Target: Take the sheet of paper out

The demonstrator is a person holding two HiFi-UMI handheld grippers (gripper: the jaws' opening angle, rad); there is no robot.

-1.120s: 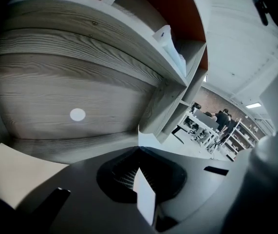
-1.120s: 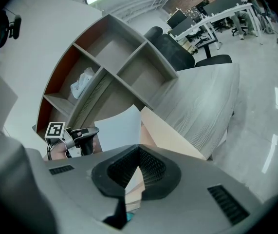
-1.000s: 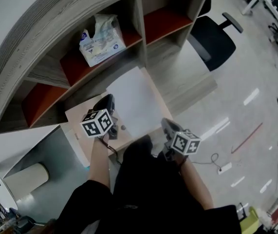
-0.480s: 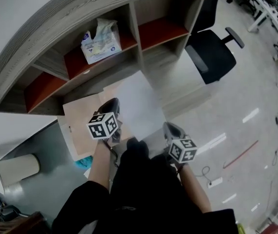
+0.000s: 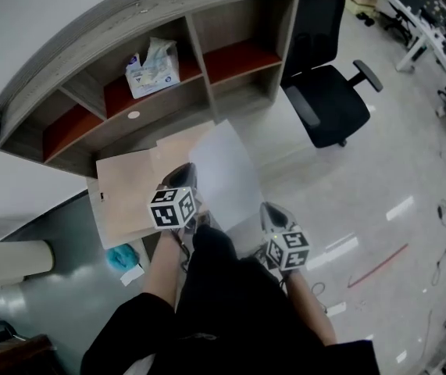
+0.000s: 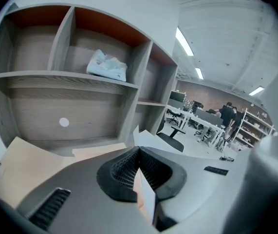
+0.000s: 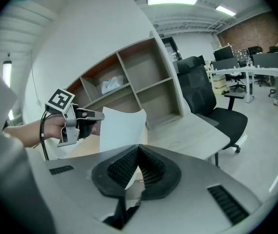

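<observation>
The wooden shelf unit stands beyond both pairs of fingertips, and the black office chair is off to their right. A tan folder lies flat, just left of the left gripper. The sheet of paper is held up between the grippers. The left gripper's jaws are pressed together on one edge, and the right gripper pinches the opposite edge.

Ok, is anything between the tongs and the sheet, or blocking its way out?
Nothing visible. The left tongs and right tongs are both shut on the sheet of paper, which is up off the beige folder, open air around it.
</observation>
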